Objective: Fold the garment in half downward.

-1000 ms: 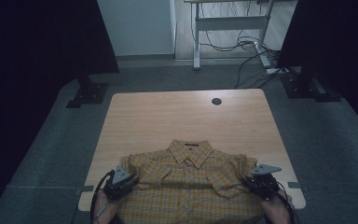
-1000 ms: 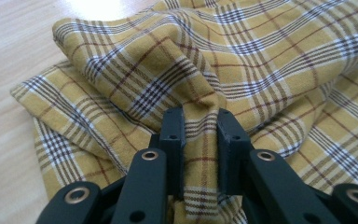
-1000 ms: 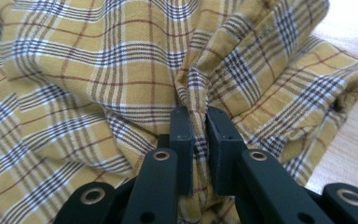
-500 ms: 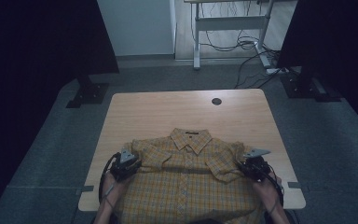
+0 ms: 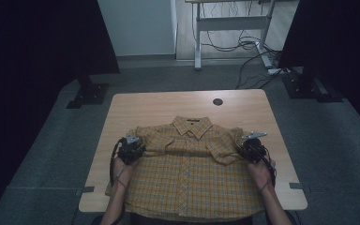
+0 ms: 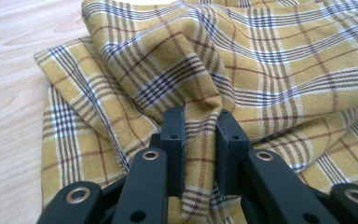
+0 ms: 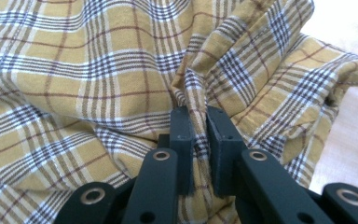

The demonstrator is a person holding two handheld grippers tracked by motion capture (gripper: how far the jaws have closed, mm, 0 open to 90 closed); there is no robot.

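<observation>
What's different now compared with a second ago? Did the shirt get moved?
Yes. Both grippers, the left gripper and the right gripper, have carried the shirt away from the person, farther up the table; its collar now lies nearer the middle. Each stays clamped on a fold of cloth by a sleeve. The shirt still lies front up and buttoned.

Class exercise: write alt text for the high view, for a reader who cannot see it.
A yellow plaid shirt lies front up on a wooden table, collar away from the person. The left gripper and right gripper each pinch a fold of cloth near a shoulder.
</observation>
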